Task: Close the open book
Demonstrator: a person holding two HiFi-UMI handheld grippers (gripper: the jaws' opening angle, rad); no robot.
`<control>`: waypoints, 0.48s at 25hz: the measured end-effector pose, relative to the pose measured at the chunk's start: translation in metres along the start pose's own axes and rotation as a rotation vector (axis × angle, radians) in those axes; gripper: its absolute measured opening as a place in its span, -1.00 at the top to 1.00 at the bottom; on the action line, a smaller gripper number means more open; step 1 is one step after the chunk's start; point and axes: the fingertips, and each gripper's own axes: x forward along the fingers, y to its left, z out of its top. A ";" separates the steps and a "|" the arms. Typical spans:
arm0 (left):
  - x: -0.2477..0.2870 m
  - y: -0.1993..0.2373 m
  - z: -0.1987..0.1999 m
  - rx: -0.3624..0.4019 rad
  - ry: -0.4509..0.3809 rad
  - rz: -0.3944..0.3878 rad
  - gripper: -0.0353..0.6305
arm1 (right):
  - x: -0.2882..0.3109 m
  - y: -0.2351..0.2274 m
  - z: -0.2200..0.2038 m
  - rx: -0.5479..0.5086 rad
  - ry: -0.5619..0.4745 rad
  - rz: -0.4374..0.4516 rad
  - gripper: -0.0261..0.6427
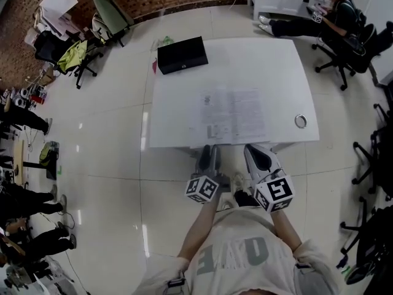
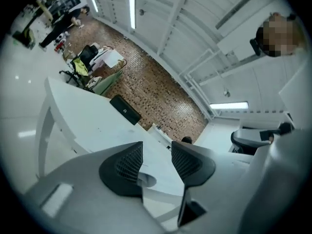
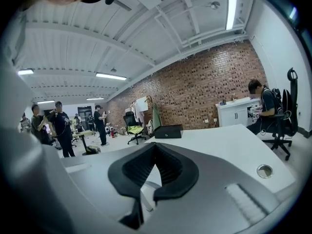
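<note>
Book [image 1: 233, 114], seemingly open, flat on white table [image 1: 270, 60].

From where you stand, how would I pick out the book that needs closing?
Find the white table on the tiled floor. The open book lies flat close to the edge nearest the person, roughly centred. Its faintly printed pale pages set it apart from the black box at the far left corner and the metal-ringed hole to its right.

matt table [image 1: 282, 66], paper book [image 1: 233, 115], glossy floor tiles [image 1: 110, 158]
</note>
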 end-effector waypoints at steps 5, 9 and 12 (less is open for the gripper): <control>-0.002 0.028 -0.030 -0.231 0.007 0.076 0.33 | -0.011 -0.003 -0.012 0.010 0.031 -0.033 0.91; 0.000 0.040 -0.050 -0.491 -0.014 0.091 0.33 | -0.016 -0.006 -0.015 0.005 0.035 -0.051 0.91; 0.002 0.048 -0.051 -0.602 -0.058 0.113 0.35 | -0.015 -0.008 -0.012 0.003 0.032 -0.054 0.91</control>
